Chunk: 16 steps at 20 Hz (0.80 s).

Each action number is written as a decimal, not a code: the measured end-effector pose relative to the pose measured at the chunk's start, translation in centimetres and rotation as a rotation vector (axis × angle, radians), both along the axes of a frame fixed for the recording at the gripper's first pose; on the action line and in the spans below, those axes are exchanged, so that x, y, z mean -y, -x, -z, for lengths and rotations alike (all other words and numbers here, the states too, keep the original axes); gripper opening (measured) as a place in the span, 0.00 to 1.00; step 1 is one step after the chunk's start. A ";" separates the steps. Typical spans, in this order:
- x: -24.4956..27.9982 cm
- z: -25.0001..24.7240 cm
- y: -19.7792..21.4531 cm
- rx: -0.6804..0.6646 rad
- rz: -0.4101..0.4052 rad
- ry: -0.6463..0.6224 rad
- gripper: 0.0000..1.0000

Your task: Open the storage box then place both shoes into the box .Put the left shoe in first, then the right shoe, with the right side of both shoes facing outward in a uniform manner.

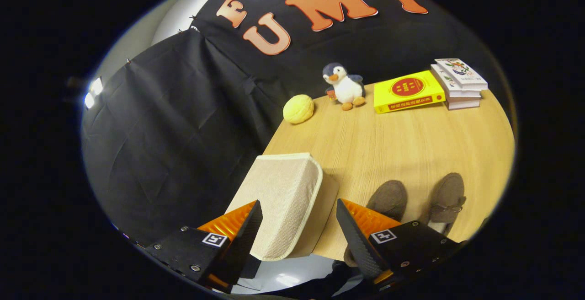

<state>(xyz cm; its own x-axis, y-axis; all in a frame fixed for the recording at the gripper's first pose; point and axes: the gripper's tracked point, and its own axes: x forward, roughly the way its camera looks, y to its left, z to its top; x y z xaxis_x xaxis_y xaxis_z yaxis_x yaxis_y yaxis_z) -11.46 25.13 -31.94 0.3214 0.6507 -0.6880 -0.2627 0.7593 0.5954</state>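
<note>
A beige fabric storage box (281,199) with a cream-trimmed lid sits closed at the table's near left corner, reaching in between my fingers. My gripper (299,236) is open, with one finger on each side of the box's near end and neither one pressing on it. Two brown-grey suede shoes stand side by side on the table to the right of the box: one shoe (388,197) just beyond the right finger, the other shoe (445,201) further right, with a bow on its top. The heels of both are hidden behind the right finger.
On the wooden table (393,144), along the far edge, stand a yellow round plush (298,109), a penguin toy (343,86), a yellow book (408,91) and a stack of white books (459,83). Black cloth hangs left of the table's edge.
</note>
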 end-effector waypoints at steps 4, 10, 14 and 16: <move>-2.1 2.9 1.6 -0.094 -0.045 -0.032 0.98; -4.6 6.1 3.1 -0.261 -0.025 -0.132 0.98; -5.5 7.4 3.6 -0.326 -0.001 -0.187 0.98; -6.2 7.7 3.6 -0.344 0.002 -0.203 0.98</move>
<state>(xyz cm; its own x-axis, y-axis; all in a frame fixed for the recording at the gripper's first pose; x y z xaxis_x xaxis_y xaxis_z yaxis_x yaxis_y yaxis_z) -15.03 31.35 -39.67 0.0958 0.7843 -0.6129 -0.0201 0.6172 0.7866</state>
